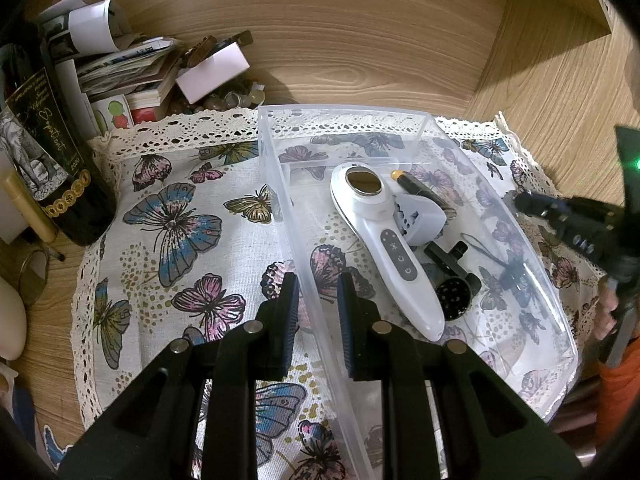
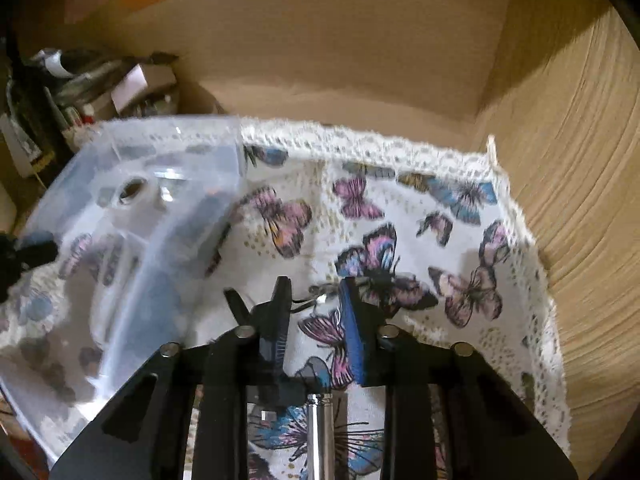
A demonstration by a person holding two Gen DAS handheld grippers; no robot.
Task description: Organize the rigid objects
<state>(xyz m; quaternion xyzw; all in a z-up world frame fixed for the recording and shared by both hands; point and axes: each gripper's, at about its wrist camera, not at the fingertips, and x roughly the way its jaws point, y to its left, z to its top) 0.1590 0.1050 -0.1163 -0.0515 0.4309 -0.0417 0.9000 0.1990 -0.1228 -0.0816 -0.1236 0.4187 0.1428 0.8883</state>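
Observation:
A clear plastic bin (image 1: 276, 152) sits on a butterfly-print cloth (image 1: 172, 216). Inside lie a white handheld device (image 1: 384, 240), a grey plastic piece (image 1: 424, 216), a black pen with a gold tip (image 1: 420, 190) and a black round-headed part (image 1: 452, 280). My left gripper (image 1: 318, 304) straddles the bin's left wall, fingers close on either side of it. My right gripper (image 2: 316, 308) hovers over the cloth right of the bin (image 2: 160, 184), slightly open and empty. A silver rod (image 2: 320, 432) lies on the cloth below the jaws. The right wrist view is blurred.
A dark wine bottle (image 1: 52, 160), stacked papers and a white box (image 1: 212, 72) crowd the back left corner. Wooden walls (image 1: 360, 40) close the back and right. The right gripper's body (image 1: 580, 228) shows at the bin's right side.

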